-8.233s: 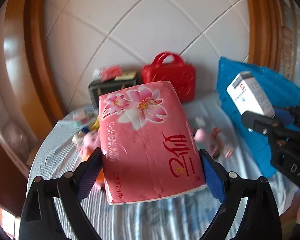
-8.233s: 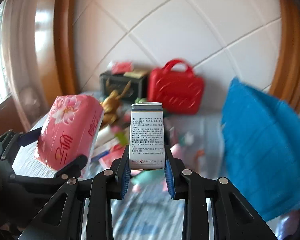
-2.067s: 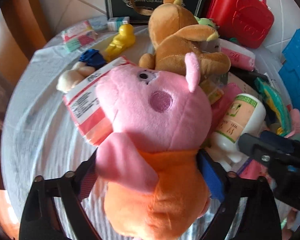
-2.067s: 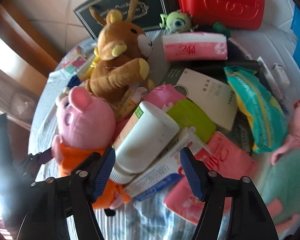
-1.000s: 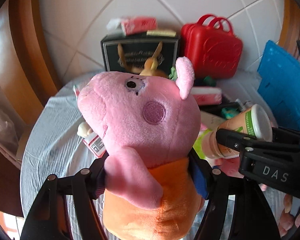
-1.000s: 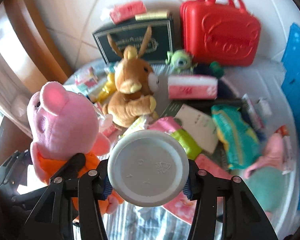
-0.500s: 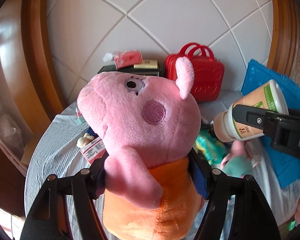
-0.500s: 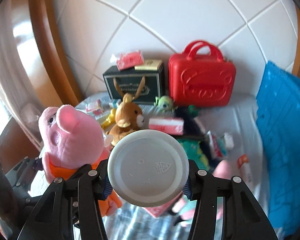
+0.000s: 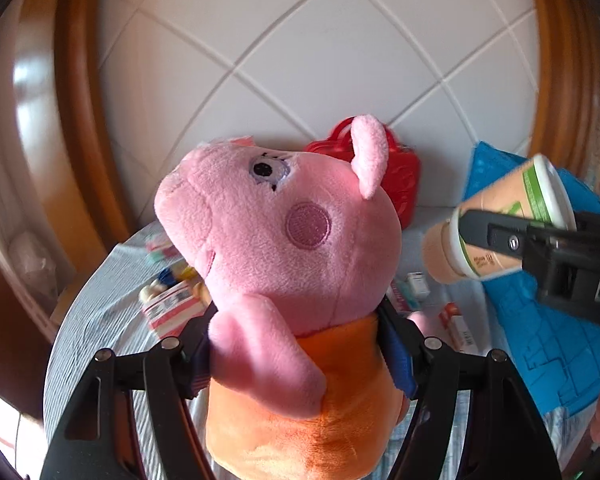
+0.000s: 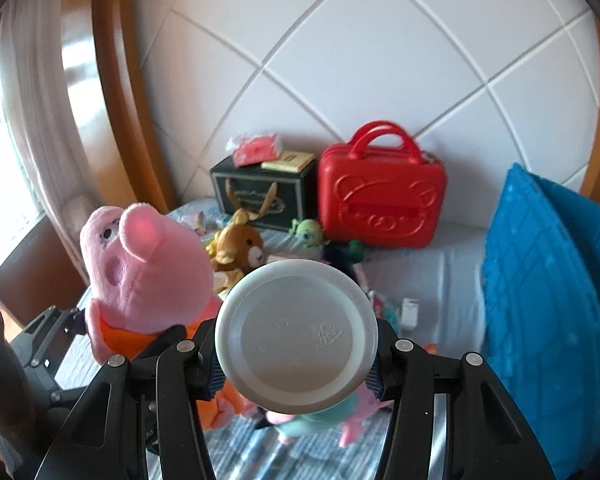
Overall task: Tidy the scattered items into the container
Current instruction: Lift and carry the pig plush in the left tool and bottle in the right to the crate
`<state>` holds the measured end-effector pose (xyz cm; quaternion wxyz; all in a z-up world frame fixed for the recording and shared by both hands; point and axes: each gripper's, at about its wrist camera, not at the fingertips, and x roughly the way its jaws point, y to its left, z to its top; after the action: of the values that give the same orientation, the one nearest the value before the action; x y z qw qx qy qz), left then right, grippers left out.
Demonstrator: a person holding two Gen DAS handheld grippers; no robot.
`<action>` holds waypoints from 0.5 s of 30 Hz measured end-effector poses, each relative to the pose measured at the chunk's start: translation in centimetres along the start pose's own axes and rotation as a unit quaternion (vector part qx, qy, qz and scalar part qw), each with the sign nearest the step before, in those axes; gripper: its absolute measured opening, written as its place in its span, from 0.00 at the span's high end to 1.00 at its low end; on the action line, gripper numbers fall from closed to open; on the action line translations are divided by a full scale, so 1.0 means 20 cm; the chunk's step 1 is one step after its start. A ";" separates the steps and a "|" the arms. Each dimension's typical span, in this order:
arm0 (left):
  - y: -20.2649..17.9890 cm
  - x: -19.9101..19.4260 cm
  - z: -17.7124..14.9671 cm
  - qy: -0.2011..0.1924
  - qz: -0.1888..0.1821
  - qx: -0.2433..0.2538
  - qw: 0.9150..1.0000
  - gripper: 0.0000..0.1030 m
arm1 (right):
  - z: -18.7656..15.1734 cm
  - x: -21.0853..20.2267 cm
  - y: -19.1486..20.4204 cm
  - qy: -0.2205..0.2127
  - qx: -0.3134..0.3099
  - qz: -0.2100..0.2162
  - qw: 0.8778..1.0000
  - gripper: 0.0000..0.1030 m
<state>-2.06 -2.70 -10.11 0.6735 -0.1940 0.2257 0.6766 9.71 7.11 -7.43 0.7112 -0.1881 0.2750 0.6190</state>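
A white wall [image 10: 380, 60] of large tiles set on the diagonal fills the background, with pale grout lines crossing it. Glossy curved wooden trim [image 10: 112, 92] frames it on both sides — bright highlights run along the left piece. A sheer curtain [image 10: 32, 120] hangs at far left, daylight behind it.

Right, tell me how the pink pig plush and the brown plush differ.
The pink pig plush is lifted off the bed, clamped at its orange body by the left gripper; the brown plush sits on the bed among the clutter. The pig is pink with an orange outfit, the other brown with a white muzzle. The pig looks clearly bulkier, though it is also nearer the camera. Both are soft toys.
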 end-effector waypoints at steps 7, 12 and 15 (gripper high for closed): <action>-0.23 -0.04 0.12 -0.025 -0.049 0.023 0.998 0.33 | 0.03 -0.20 -0.23 -0.020 0.027 -0.070 0.997 0.49; -0.48 -0.08 0.24 -0.047 -0.076 0.045 0.995 0.33 | 0.05 -0.36 -0.45 -0.038 0.046 -0.104 0.993 0.49; -0.67 -0.10 0.31 -0.064 -0.093 0.052 0.992 0.33 | 0.07 -0.45 -0.60 -0.053 0.053 -0.124 0.989 0.49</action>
<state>11.64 -0.93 -4.49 0.7558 -0.1355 0.1981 0.6092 21.06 -1.00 -1.54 0.8051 -0.1496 0.2442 0.5195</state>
